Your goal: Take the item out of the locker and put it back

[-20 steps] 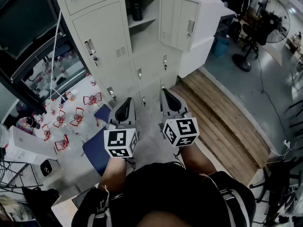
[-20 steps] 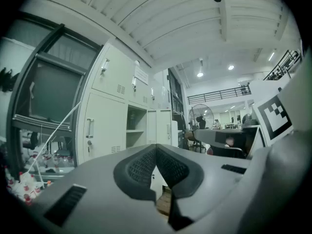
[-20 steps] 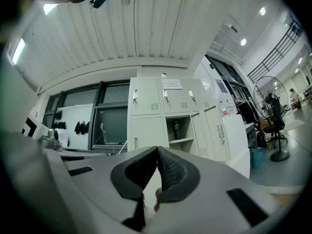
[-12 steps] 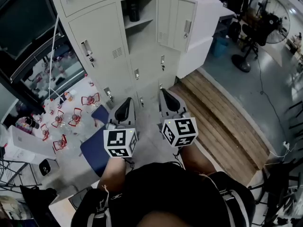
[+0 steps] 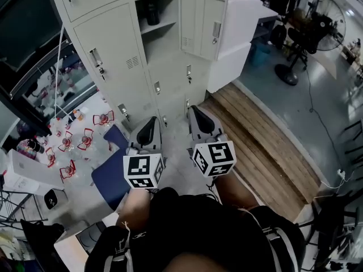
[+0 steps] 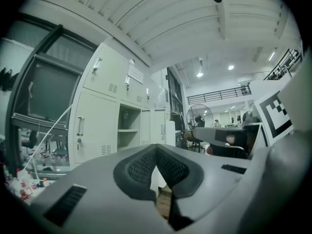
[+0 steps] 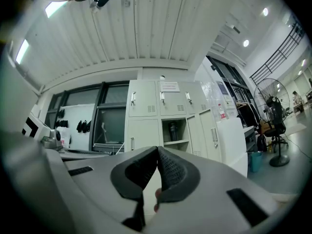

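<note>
Bottle (image 7: 173,130) upright, clearest past right tool (image 7: 157,154)

No text, number or brand is legible. A white paper notice (image 7: 169,86) sits on an upper door of the locker (image 7: 161,116), on the far side; its print is too small to read. The marker cube (image 5: 144,171) of the left gripper (image 5: 151,123) and that of the right gripper (image 5: 195,113) bear only black-and-white square patterns, no letters.

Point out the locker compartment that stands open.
The compartment with a dark bottle standing on its shelf. Its inside shows, while the doors beside and below it are shut.
</note>
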`<move>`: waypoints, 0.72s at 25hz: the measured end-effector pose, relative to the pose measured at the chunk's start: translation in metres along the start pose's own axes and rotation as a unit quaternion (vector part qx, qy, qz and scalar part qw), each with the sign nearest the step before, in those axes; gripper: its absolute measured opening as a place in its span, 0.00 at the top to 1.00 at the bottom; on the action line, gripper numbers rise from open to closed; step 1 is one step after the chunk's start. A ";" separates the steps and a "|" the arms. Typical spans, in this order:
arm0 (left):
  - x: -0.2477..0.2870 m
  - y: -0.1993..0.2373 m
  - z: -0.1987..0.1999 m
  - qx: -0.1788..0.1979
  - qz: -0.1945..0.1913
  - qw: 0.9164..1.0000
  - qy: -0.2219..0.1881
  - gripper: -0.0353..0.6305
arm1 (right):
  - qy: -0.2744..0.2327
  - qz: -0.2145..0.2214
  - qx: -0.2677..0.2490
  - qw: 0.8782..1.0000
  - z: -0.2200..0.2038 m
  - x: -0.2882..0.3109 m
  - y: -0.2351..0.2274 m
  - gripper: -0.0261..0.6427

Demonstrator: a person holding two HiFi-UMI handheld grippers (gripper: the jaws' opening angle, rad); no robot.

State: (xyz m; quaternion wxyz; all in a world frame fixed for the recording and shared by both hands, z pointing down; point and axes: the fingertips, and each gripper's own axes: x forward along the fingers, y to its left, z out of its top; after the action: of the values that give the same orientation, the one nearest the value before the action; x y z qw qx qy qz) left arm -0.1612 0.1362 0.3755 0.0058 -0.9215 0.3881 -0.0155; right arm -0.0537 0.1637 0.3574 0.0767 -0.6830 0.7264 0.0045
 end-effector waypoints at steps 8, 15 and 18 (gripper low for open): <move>0.006 -0.008 -0.001 0.003 0.000 1.000 -0.004 0.93 | -0.006 -0.001 -0.002 1.000 0.002 0.000 -0.011 0.94; 0.031 0.009 -0.011 0.000 0.003 1.000 -0.018 0.93 | -0.011 0.010 -0.014 1.000 -0.009 0.025 -0.012 0.94; 0.051 0.016 -0.015 -0.001 -0.001 1.000 -0.018 0.93 | -0.005 0.010 -0.015 1.000 -0.018 0.043 -0.021 0.94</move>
State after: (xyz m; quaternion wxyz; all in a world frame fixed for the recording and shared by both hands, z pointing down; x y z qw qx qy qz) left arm -0.1376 0.0890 0.3918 0.0118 -0.9221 0.3868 0.0017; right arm -0.0370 0.1182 0.3718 0.0700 -0.6770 0.7324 0.0193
